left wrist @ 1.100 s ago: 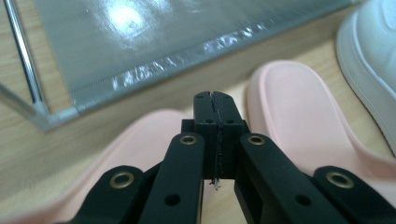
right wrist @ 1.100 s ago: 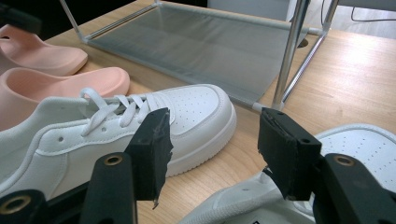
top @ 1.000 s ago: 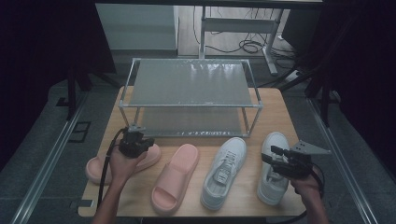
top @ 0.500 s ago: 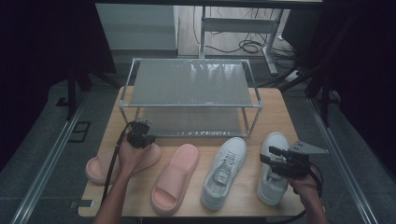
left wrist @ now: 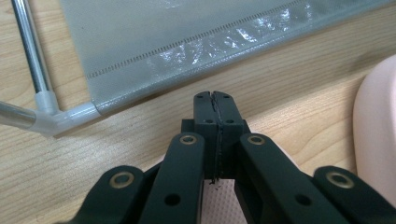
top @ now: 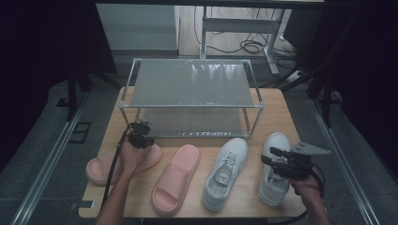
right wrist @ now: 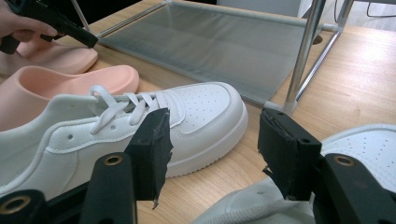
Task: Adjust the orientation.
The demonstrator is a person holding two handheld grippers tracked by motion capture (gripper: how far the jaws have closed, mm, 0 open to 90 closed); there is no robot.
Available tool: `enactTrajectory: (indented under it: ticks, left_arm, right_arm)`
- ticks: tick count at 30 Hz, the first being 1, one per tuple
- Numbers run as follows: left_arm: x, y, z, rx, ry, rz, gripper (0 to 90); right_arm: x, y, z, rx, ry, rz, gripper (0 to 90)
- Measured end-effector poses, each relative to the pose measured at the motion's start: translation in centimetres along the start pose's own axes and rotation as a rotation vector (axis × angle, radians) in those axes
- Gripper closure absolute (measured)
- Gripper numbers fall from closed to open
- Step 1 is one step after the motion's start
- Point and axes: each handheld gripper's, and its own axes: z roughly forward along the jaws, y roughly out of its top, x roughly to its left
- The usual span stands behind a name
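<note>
Sitting on a light wooden table [top: 277, 105] is a two-tier shoe rack with metal tubes and grey fabric shelves [top: 190, 84], and in front of it four shoes lie in a row. From the person's left: a pink rubber slide sandal at the far left [top: 101, 168], a second pink rubber slide sandal [top: 176, 180], a white lace-up leather sneaker [top: 225, 173] and another white sneaker at the far right [top: 274, 166].

Left gripper [top: 139, 133] hangs over the toe end of the far-left sandal, just short of the rack's bottom shelf. Its jaws are pressed tight together with nothing between them, tips pointing down at the bare wood beside the rack's corner joint [left wrist: 49, 105]; the sandal's pale edge is off to one side in the left gripper view.

Right gripper [top: 272, 161] hovers right above the far-right sneaker, jaws spread wide and pinching nothing. The laced sneaker lies beyond its jaws, and the far-right one sits underneath.
</note>
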Motion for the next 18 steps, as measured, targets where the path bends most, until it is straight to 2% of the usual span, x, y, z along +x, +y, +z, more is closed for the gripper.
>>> enactTrajectory:
  ticks: [8, 16, 18]
  left_arm:
    - [-0.2, -0.6, -0.3, -0.001, -0.028, 0.0, 90.0]
    - [-0.6, -2.2, -1.1, -0.015, -0.067, 0.0, 90.0]
    - [-0.8, -2.8, -1.4, -0.018, -0.079, 0.013, 90.0]
  right_arm:
    - [0.0, 0.1, -0.3, -0.01, 0.004, 0.003, 45.0]
    - [0.0, 0.1, -0.4, -0.011, 0.002, -0.002, 45.0]
    - [0.1, 0.1, -0.4, -0.012, 0.002, -0.001, 45.0]
